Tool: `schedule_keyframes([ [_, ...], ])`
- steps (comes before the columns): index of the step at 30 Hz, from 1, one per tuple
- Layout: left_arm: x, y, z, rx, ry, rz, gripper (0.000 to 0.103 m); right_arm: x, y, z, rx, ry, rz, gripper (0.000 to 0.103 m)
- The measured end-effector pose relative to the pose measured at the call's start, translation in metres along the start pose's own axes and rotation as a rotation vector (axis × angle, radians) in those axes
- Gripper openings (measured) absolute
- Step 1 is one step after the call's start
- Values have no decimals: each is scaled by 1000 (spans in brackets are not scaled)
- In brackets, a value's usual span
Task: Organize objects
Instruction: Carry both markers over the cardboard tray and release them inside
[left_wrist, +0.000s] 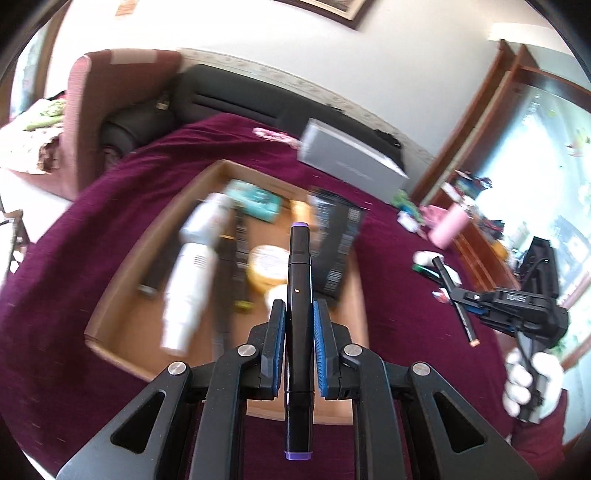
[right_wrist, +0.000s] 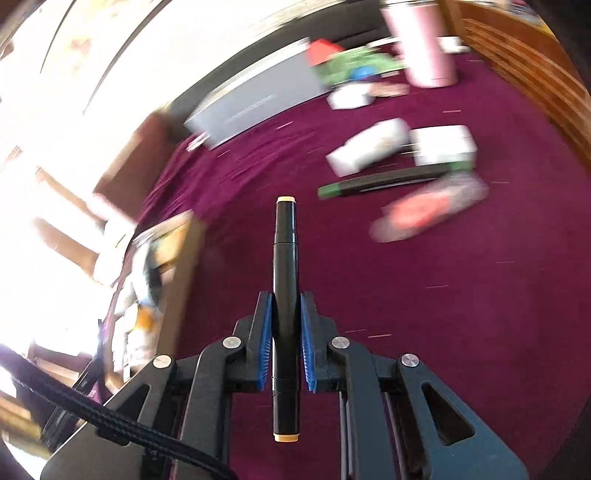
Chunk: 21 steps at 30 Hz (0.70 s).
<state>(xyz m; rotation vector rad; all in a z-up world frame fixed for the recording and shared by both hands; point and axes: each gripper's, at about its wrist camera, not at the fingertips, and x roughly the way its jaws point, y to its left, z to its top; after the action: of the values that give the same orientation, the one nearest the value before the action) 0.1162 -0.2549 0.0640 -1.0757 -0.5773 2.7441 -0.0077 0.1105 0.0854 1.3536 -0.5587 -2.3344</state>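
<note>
- The left gripper is clamped on a black marker with purple end caps; the ribbed blue pads press its smooth, slightly flattened barrel on both sides, and the marker lies along the fingers, pointing forward.
- That marker hangs above a shallow cardboard tray on a deep maroon cloth with a soft, fuzzy nap.
- In the tray, blurred: a white bottle, a round yellow tin, a teal packet and a black box with fine white print too smeared to read.
- A long grey carton lies on the cloth beyond the tray; its faint lettering is unreadable.
- The right gripper is closed on a second black marker, this one with tan caps, cylindrical and glossy, over bare cloth.
- In the left view, a white-gloved hand holds that right tool.
- Near it on the cloth lie a green-capped marker, white boxes and a pink tumbler.
</note>
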Motion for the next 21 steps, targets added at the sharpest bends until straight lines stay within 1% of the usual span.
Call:
schedule_keyframes([
  [5,7,17,10,1,10,42,12,51,70,-9,-93,113,117,13],
  [9,20,22,15,1,25,44,12,90,112,-11,-136,173,159,13],
  [12,28,22,18,-1,37,36,12,125,138,-7,-154,220,161,13],
  [13,31,22,20,0,41,34,12,130,145,-11,-157,231,158,13],
  [15,37,22,22,4,49,39,12,147,156,-8,-162,244,143,13],
  [21,56,21,25,-1,86,35,12,178,172,6,-188,257,89,13],
])
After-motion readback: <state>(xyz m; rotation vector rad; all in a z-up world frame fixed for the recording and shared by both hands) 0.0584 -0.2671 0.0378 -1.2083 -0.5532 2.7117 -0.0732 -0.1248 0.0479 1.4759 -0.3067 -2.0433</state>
